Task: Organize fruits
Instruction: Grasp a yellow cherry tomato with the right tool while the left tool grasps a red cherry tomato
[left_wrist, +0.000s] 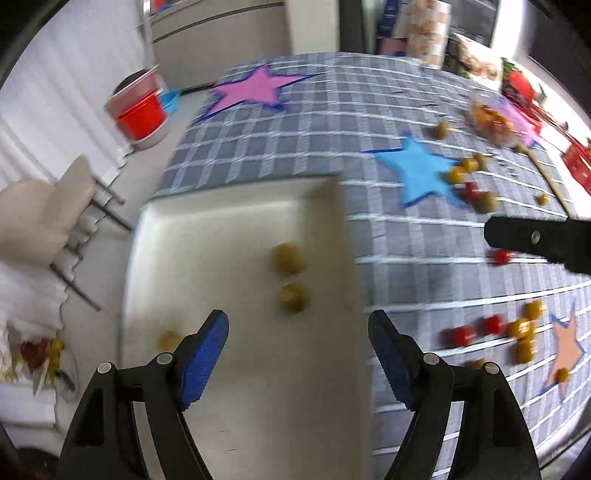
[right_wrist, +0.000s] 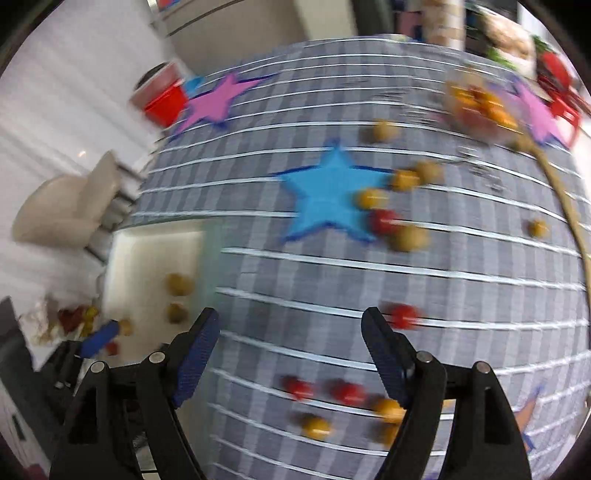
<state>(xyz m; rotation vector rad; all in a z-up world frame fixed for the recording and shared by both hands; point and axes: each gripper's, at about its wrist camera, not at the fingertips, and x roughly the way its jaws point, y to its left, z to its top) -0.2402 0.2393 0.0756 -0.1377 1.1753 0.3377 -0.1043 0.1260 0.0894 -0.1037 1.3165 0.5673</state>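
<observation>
A: Checked grey cloth over the counter (left_wrist: 424, 266), dotted with felt stars: pink far left, blue star (left_wrist: 421, 173) in the middle. Pale floor and a cream chair (left_wrist: 44, 218) off to the left.

B: Fruits?

A: Sorted in part only, probably. Three greenish ones (left_wrist: 288, 258) already in the white tray (left_wrist: 229, 387) at the near left edge, likely the collecting spot for that colour. Red and yellow ones (right_wrist: 347, 391) loose on the cloth, near right, more beside the blue star. Some also in a clear bowl (right_wrist: 480, 107) at far right.

B: Grippers?

A: Left gripper (left_wrist: 297, 356) spread wide above the tray, nothing between the blue pads. Right gripper (right_wrist: 290, 356) likewise wide and empty, over the cloth just short of the loose red ones; probably heading for the next pick.

B: Labels, writing?

A: None readable. Packaging at the far edge too blurred to tell.
</observation>
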